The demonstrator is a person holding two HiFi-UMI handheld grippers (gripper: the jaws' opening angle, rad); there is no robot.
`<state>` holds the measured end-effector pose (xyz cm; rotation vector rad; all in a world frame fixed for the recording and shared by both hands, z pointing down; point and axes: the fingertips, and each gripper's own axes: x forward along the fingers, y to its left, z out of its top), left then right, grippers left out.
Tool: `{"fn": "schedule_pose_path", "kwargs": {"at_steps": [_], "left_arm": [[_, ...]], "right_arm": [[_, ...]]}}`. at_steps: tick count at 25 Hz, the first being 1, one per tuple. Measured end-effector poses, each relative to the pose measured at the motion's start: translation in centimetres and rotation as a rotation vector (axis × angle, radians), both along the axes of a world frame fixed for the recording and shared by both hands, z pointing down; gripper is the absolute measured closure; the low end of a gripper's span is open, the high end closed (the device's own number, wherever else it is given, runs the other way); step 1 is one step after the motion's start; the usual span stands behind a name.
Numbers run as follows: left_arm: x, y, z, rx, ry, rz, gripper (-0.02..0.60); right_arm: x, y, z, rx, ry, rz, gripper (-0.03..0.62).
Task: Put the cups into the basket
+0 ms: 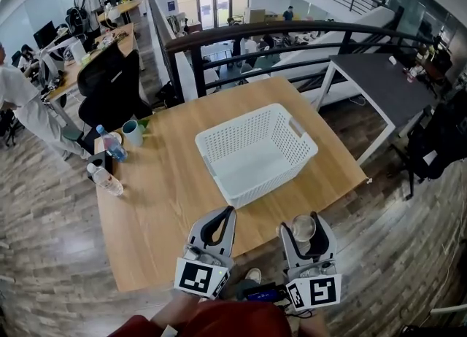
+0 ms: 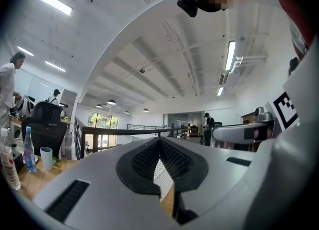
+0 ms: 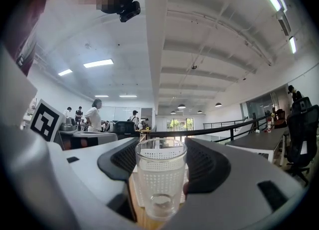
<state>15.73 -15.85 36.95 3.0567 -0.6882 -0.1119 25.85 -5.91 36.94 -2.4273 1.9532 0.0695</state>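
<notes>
While the basket is empty, stage: early by my reading; nothing lies in the basket [image 1: 271,181] and one cup is in hand.
Right gripper [image 1: 303,222]: jaws clamped on a clear glass [image 3: 160,174], one pad on each side of its wall.
Why held so: the glass is upright, mouth up, so it can go down onto its base. The side grip leaves the bottom free to land first.
Glass position: near the counter's [image 1: 168,204] near edge, at about 5 o'clock from the basket and apart from it.
Left gripper [image 1: 229,215]: jaws shut together with nothing between them; only a thin slit shows the basket beyond. It hangs at 9 o'clock of the right one, likely kept out of the carry path.
Basket: mid-counter, at 12 o'clock from both grippers, open top up and turned at an angle to the counter edges. Its tall perforated walls mean the glass must clear the rim before it is lowered.
Teal cup [image 1: 133,133]: upright at the counter's left edge, at 9 to 10 o'clock from the basket and well apart; probably the next one to fetch.
Bottles [image 1: 112,144]: two close by the teal cup, one standing just beside it, one seemingly lying at its 7 o'clock. They are not part of the job, but they are close enough to be knocked in a reach for that cup.
Risk: smooth glass in a two-point grip may slip or tilt if the carry is jerky.
</notes>
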Motion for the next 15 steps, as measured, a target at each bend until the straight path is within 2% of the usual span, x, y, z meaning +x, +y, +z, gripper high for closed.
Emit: {"fn": "schedule_pose_path", "kwargs": {"at_steps": [8, 15], "left_arm": [[4.6, 0.1, -0.1, 0.015, -0.019, -0.029, 0.575], [5.7, -0.8, 0.0, 0.016, -0.023, -0.086, 0.575]], "right_arm": [[5.3, -0.1, 0.3, 0.003, -0.005, -0.034, 0.307], [8.5, -0.8, 0.2, 0.009, -0.008, -0.051, 0.307]]}}
